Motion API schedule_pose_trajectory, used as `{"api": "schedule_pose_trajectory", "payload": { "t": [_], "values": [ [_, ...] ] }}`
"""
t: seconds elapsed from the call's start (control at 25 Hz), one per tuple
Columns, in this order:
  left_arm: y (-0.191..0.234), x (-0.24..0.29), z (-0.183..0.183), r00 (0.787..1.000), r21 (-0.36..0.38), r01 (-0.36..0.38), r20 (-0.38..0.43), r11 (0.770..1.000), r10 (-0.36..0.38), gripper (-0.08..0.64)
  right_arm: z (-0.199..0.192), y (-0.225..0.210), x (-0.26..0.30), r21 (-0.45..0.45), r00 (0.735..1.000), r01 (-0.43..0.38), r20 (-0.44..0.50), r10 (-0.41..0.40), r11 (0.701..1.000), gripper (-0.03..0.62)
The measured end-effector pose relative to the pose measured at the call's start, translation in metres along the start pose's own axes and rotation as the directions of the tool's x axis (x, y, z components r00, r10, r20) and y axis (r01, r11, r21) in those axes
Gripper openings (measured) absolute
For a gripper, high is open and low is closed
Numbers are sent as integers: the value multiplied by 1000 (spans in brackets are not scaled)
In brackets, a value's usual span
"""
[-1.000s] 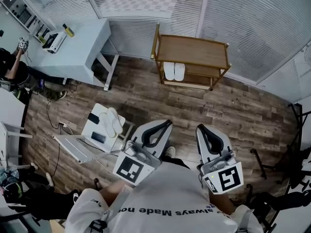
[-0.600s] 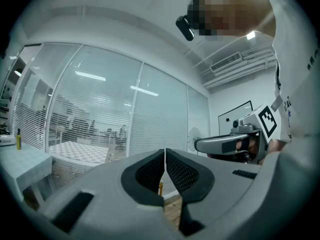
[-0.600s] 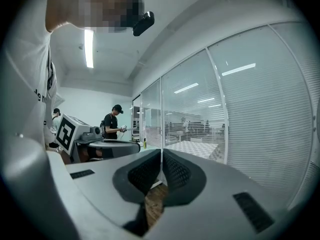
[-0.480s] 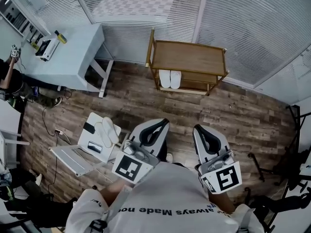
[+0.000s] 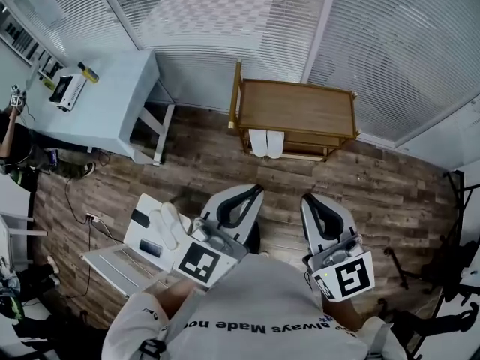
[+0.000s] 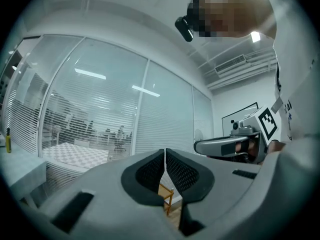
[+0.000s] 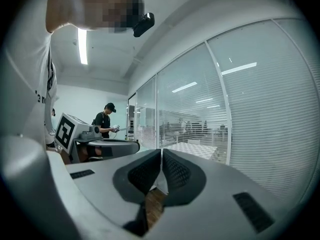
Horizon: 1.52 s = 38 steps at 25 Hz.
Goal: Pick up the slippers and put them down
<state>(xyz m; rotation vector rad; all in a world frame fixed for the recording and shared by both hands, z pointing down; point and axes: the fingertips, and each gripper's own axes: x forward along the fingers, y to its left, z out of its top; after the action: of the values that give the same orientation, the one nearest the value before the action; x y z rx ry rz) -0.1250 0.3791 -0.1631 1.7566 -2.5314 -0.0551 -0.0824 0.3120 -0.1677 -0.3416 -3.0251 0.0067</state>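
Observation:
A pair of white slippers lies on the lower level of a wooden shelf against the glass wall. A second white pair rests on a white stool at my lower left. My left gripper and right gripper are held side by side at chest height, pointing at the shelf and well short of it. Both are shut and hold nothing. In the left gripper view the jaws meet, with a shelf corner showing below them. The right gripper also has its jaws together.
A pale blue table with a small device and a bottle stands at the left. Glass walls with blinds close off the back. A person in black stands at the far left. Black stands line the right edge.
Both grippers, still shut, have been carried across the floor toward the shelf. The shelf sits lower in the head view; the stool has slid down and left.

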Motion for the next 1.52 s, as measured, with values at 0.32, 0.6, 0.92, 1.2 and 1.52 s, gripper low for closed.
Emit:
{"api": "schedule_pose_trajectory", "payload": {
  "t": [0.32, 0.6, 0.92, 1.2, 1.52],
  "values": [
    [89, 49, 4, 1000, -12, 10, -4, 1000, -10, 18, 11, -34, 97, -8, 1000, -3, -4, 3, 1000, 18],
    [151, 85, 4, 1000, -21, 15, -2, 1000, -15, 18, 16, -62, 165, -15, 1000, 4, -5, -4, 1000, 18],
    [179, 107, 1, 999, -20, 33, -5, 999, -33, 17, 17, -82, 195, -7, 1000, 20, 0, -20, 1000, 18],
    [177, 123, 0, 999, -30, 31, -12, 999, -31, 14, 15, -104, 193, -19, 999, 34, -8, -34, 999, 18],
    [169, 143, 2, 1000, -22, 17, -12, 1000, -17, 12, 14, -128, 186, -37, 999, 17, -33, -18, 999, 17]
  ]
}}
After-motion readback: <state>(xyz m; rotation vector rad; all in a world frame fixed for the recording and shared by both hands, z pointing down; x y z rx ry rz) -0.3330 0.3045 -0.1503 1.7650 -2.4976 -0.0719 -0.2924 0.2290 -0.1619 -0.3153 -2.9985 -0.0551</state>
